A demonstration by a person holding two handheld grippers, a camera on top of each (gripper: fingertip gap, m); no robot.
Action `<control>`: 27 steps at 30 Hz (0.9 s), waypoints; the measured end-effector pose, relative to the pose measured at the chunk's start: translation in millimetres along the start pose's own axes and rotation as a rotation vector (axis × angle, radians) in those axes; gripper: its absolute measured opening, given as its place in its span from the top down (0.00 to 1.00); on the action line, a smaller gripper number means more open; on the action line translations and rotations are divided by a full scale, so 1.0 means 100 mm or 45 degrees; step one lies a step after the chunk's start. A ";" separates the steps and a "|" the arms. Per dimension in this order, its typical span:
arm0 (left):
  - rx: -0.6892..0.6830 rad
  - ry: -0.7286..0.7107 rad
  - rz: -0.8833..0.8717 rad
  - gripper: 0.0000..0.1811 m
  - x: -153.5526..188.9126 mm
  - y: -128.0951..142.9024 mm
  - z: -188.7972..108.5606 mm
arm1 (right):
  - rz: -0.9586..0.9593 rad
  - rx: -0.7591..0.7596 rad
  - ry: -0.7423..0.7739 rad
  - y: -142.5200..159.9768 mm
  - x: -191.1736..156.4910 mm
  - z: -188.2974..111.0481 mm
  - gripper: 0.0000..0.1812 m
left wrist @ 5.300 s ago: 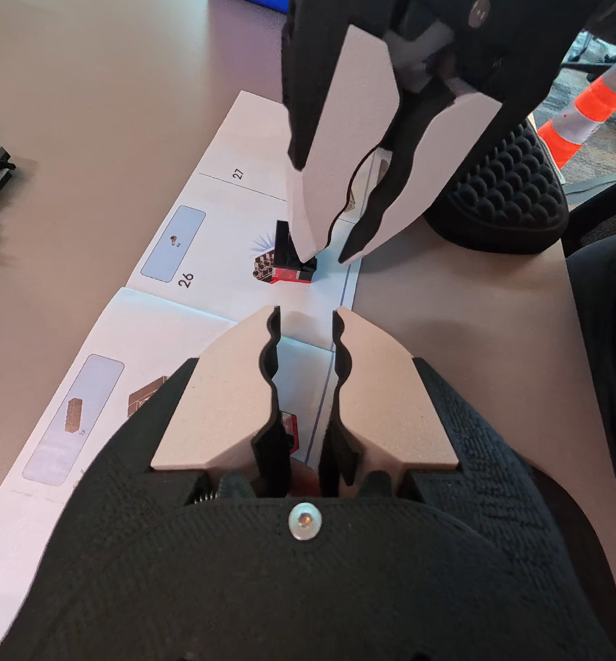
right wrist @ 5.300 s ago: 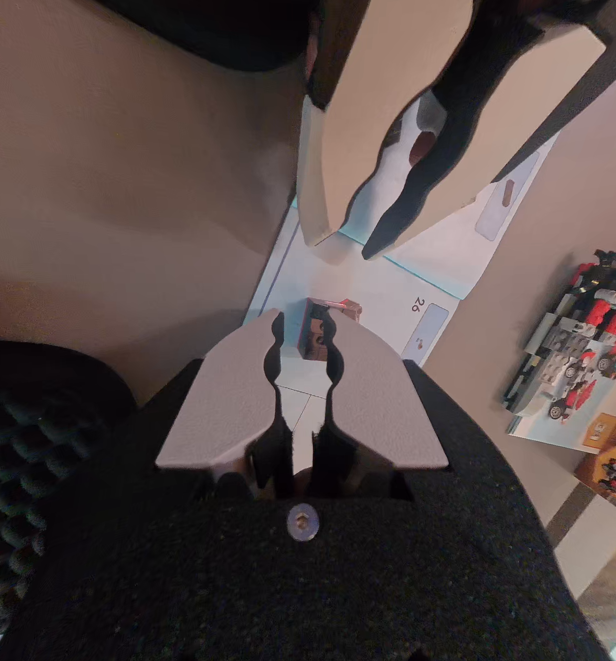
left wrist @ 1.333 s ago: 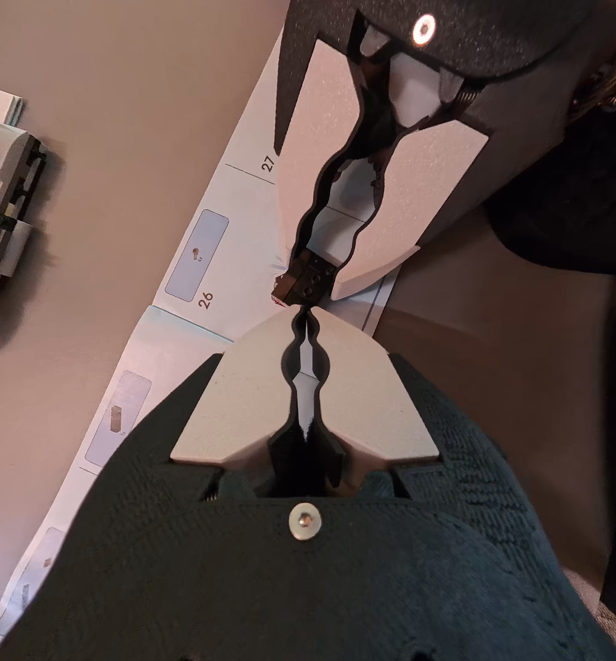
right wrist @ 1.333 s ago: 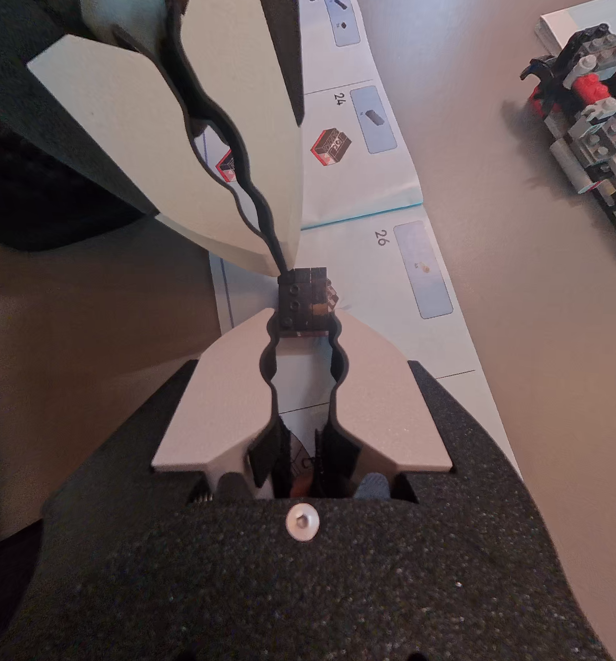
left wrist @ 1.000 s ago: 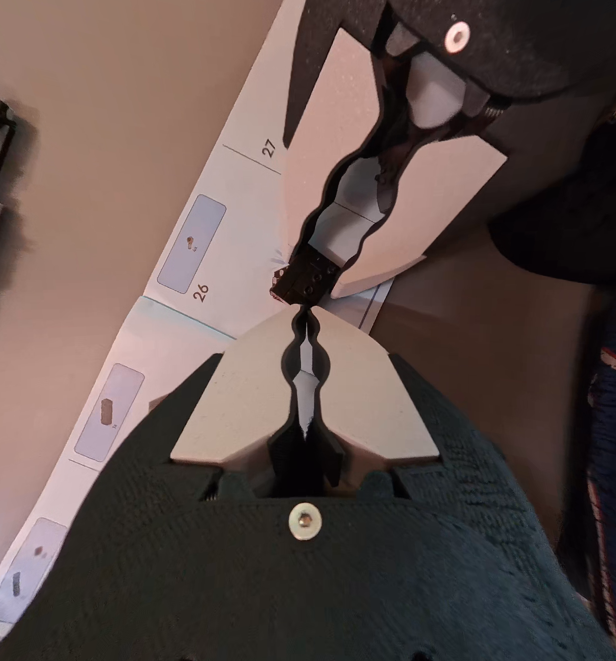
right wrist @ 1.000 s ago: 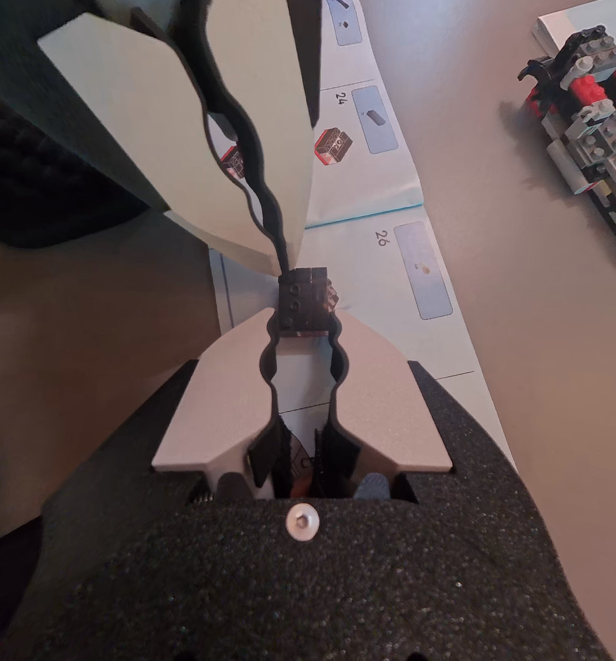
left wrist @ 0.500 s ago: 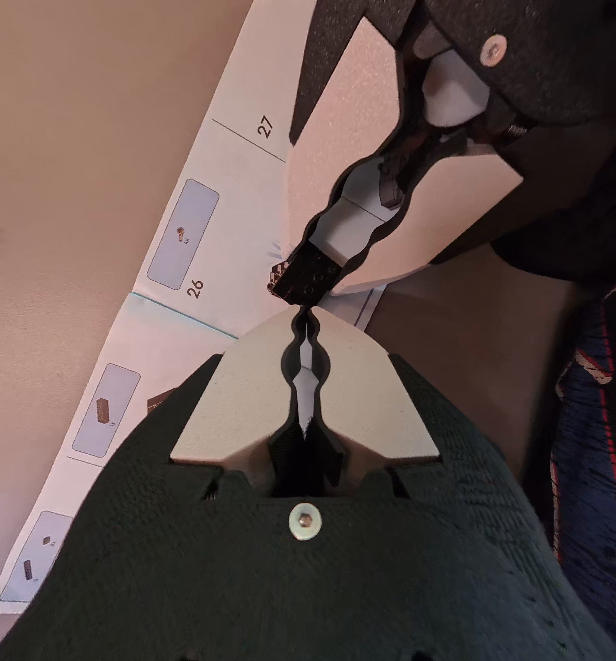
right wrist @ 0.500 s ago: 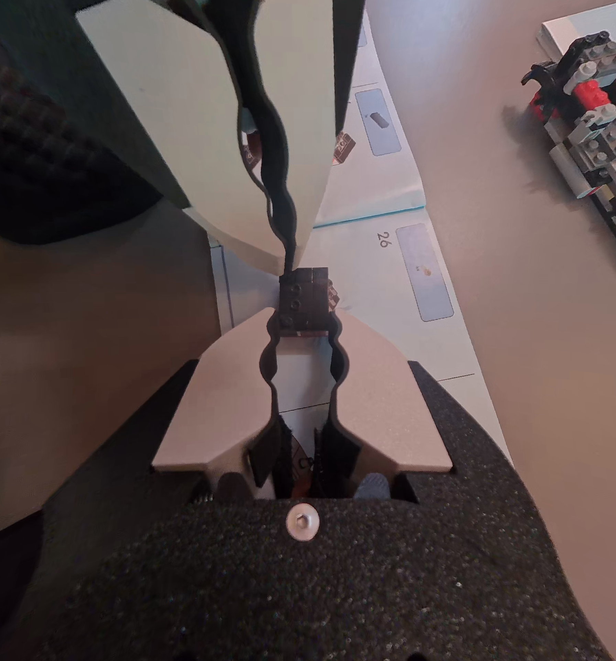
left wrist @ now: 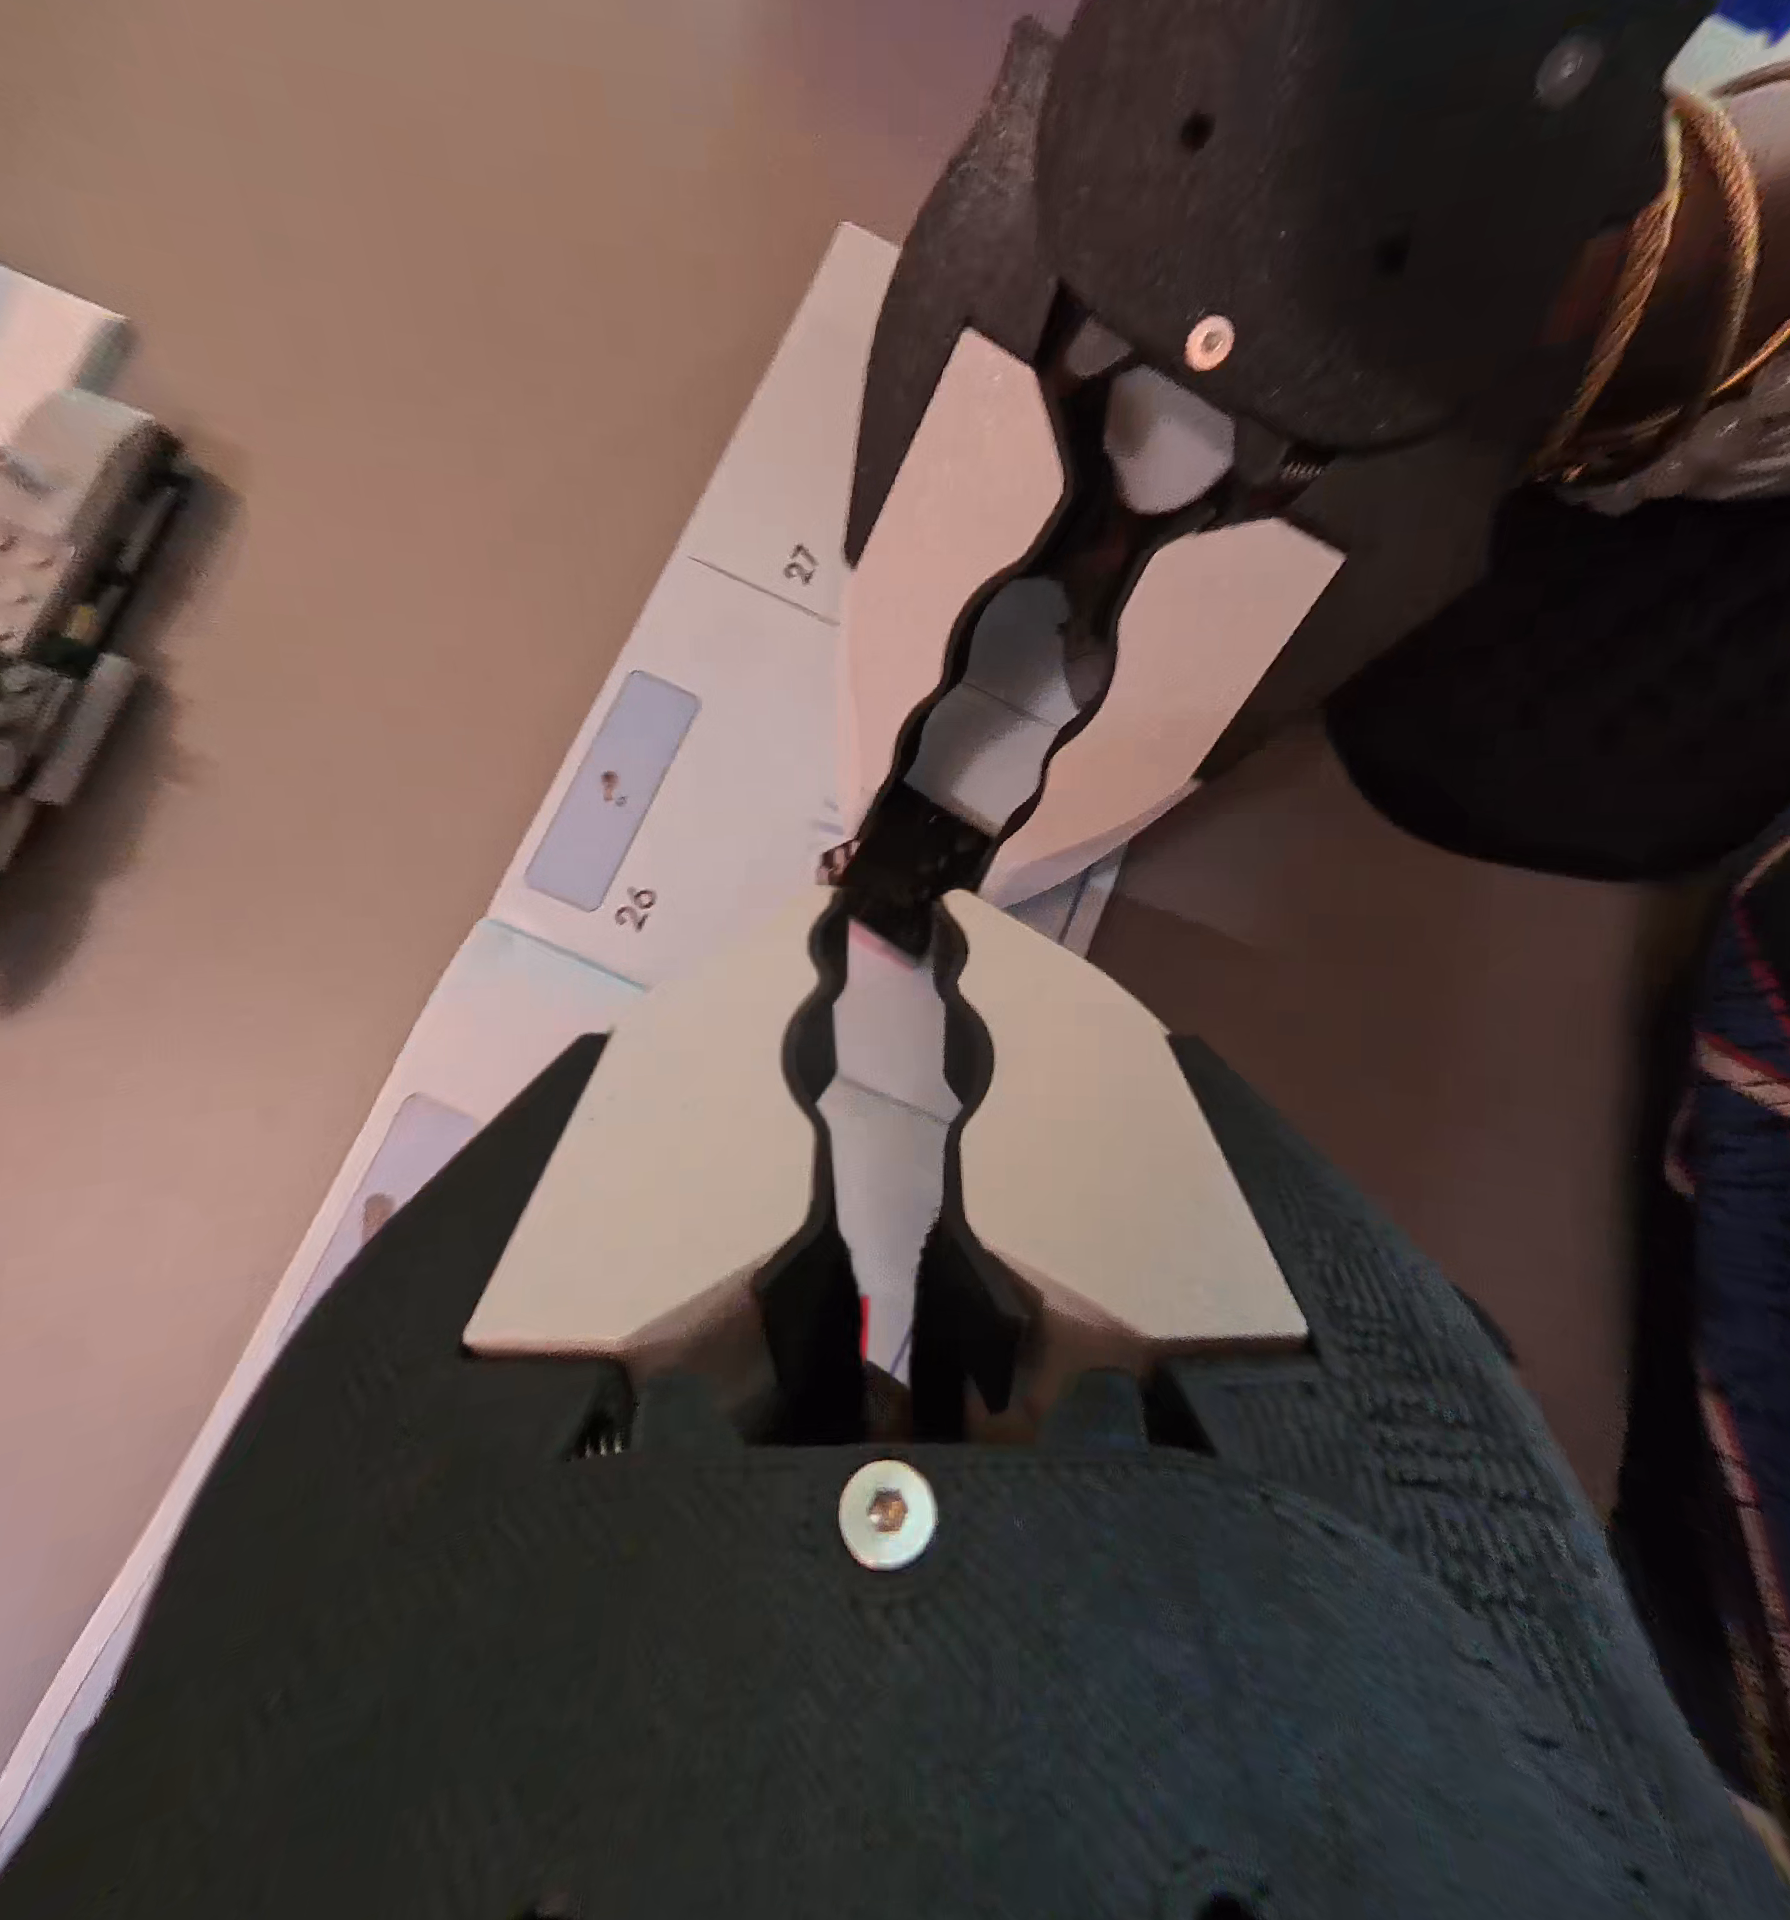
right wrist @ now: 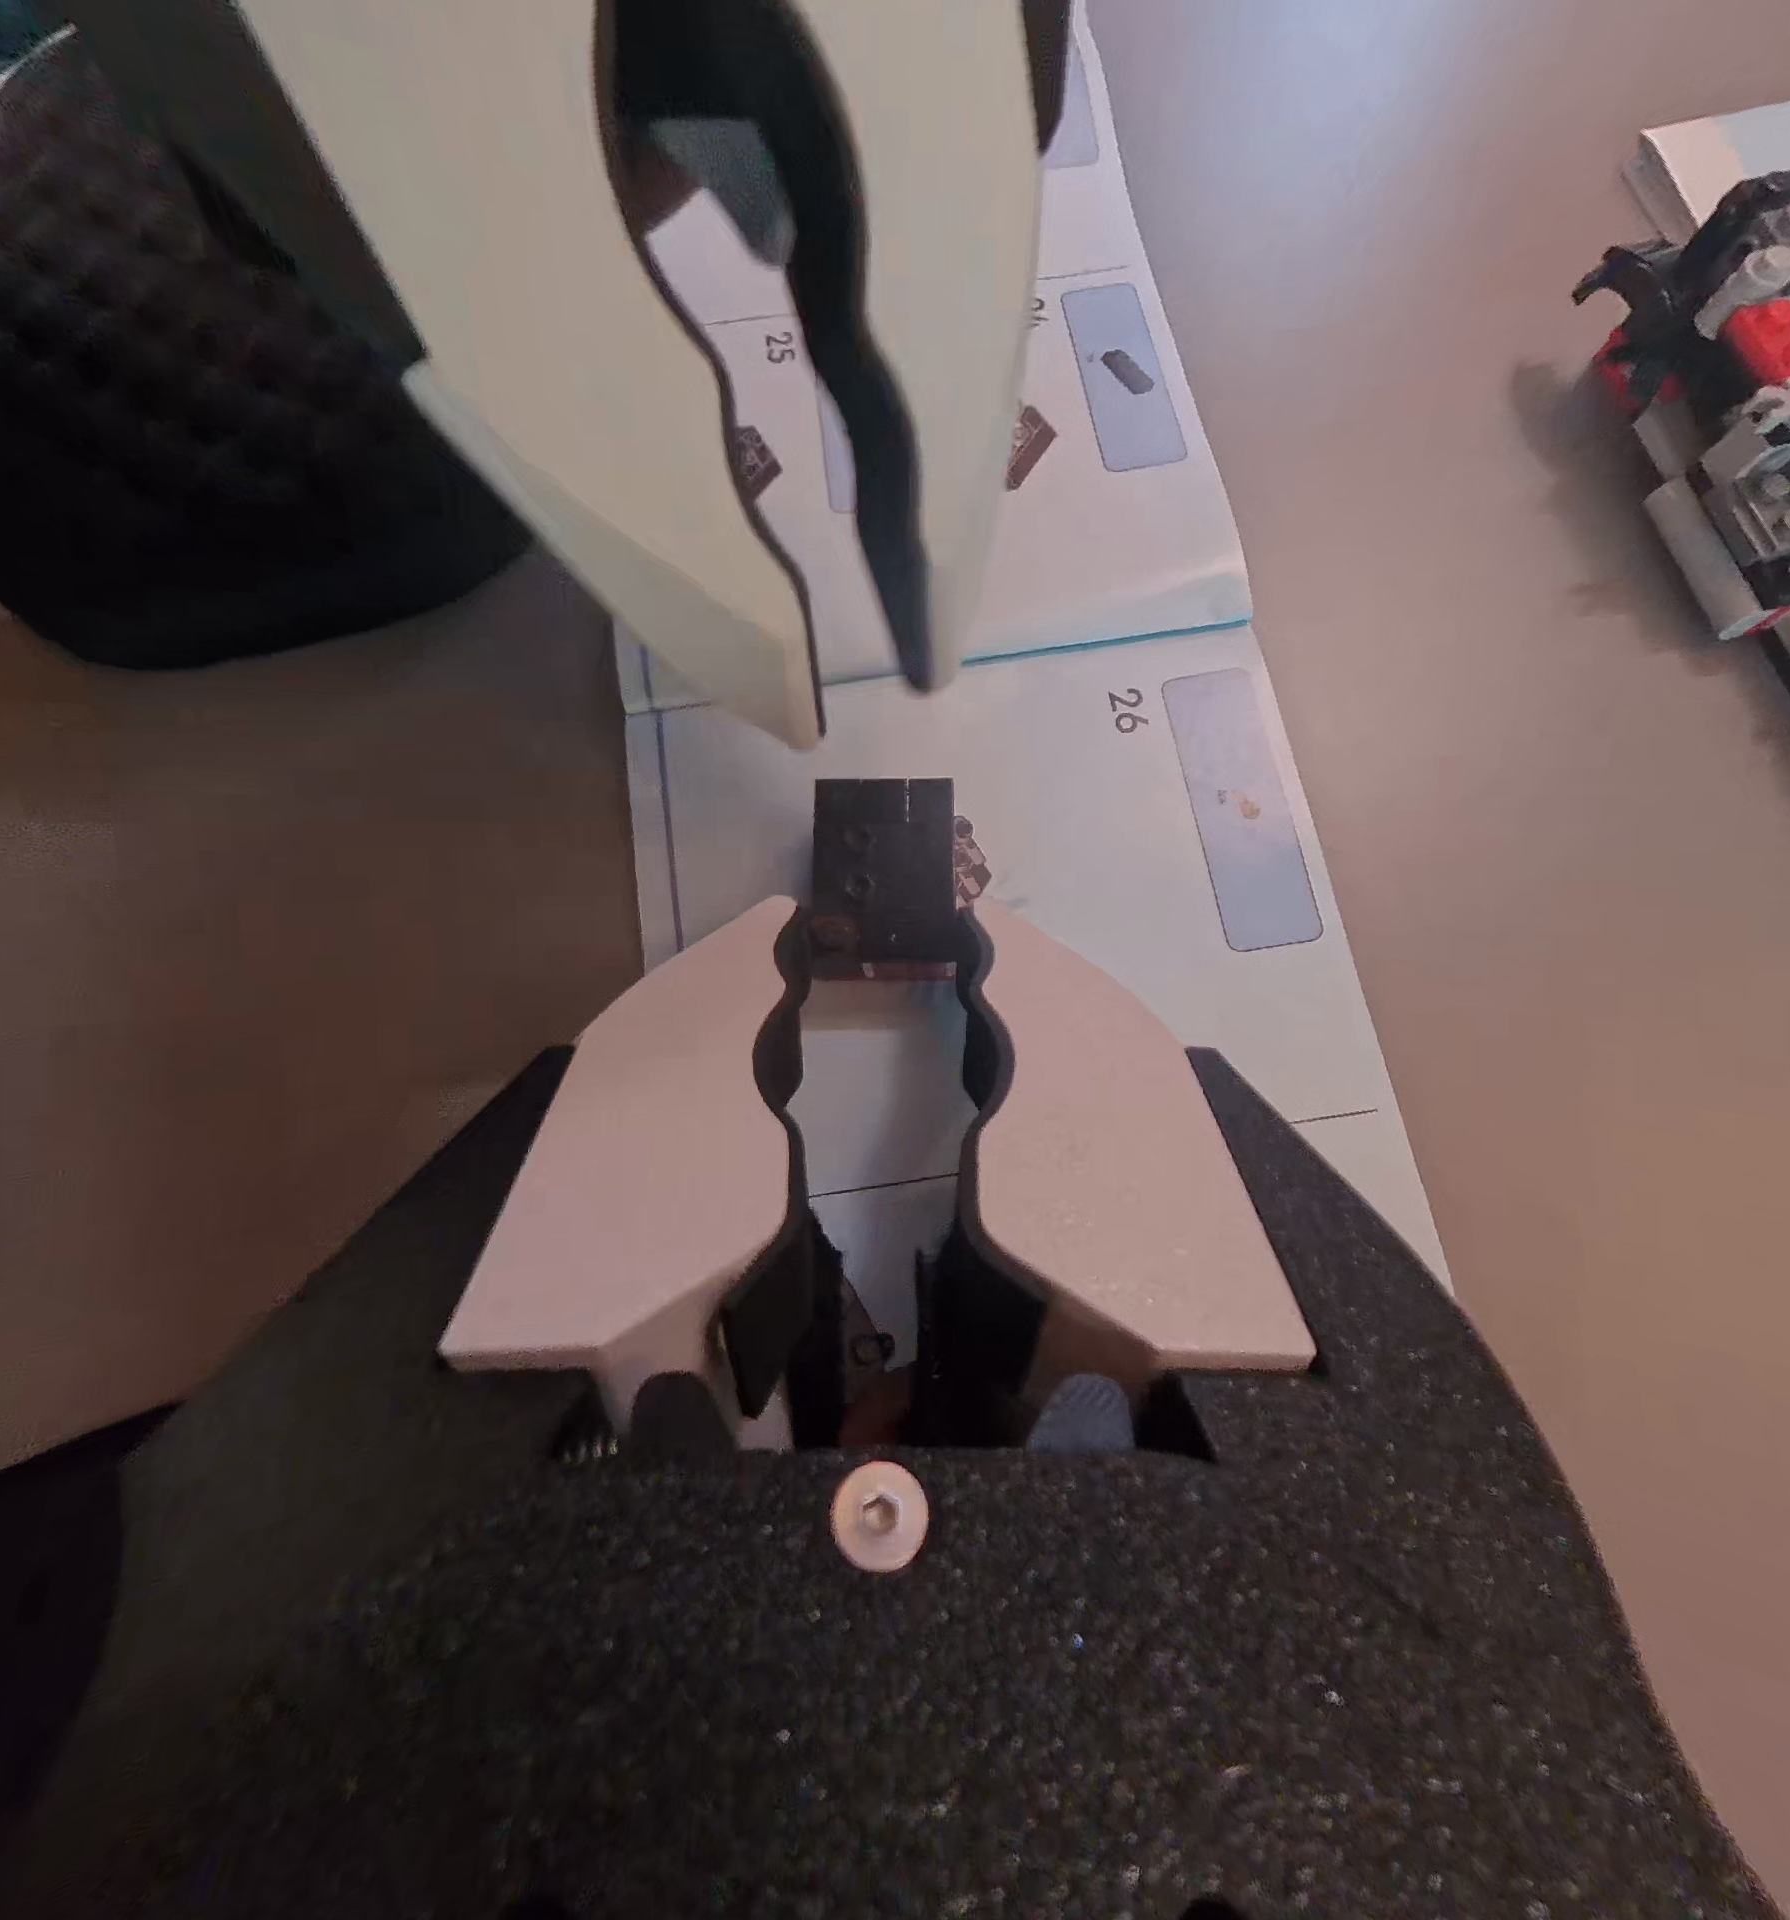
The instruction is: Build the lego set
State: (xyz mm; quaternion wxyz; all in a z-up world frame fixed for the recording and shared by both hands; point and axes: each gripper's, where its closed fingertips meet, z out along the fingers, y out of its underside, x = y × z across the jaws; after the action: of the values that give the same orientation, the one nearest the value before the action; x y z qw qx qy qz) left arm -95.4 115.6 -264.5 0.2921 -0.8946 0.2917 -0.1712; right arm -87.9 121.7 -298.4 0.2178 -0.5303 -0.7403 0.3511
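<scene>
A small black Lego block assembly (right wrist: 880,852) with a red underside is clamped in my right gripper (right wrist: 886,925) and held above the open instruction booklet (right wrist: 1078,831). My left gripper (right wrist: 860,707) faces it from the far side, fingertips slightly parted and empty, with a small gap between them and the block. In the left wrist view my left gripper (left wrist: 886,914) is open, and the block (left wrist: 906,857) sits just past its tips in my right gripper (left wrist: 927,831).
A partly built grey, black and red Lego vehicle (right wrist: 1764,457) lies on the brown table to the right; it is blurred in the left wrist view (left wrist: 29,644). A black dimpled cushion (right wrist: 143,416) sits beside the booklet. A person's patterned sleeve (left wrist: 1784,1143) is at the right edge. There is about 4 centimeters between the tips of the two grippers.
My left gripper, shut with its tips against the block, has parted its fingers and drawn back a little. My right gripper still holds the block.
</scene>
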 end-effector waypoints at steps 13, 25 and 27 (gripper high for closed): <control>0.098 0.056 0.344 0.83 -0.06 0.21 0.23 | -0.100 -0.008 -0.022 0.00 -0.04 0.01 0.85; 0.158 0.137 0.433 0.86 0.07 0.21 0.23 | -0.202 -0.008 -0.159 0.01 -0.14 0.01 0.85; 0.157 0.140 0.416 0.86 0.08 0.21 0.23 | -0.199 0.006 -0.160 0.01 -0.14 0.01 0.85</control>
State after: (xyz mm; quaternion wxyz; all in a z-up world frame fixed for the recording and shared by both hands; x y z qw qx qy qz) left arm -87.6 106.7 -294.3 0.3540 -0.8049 0.4377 -0.1876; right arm -83.3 108.8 -299.1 0.1990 -0.4474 -0.7908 0.3673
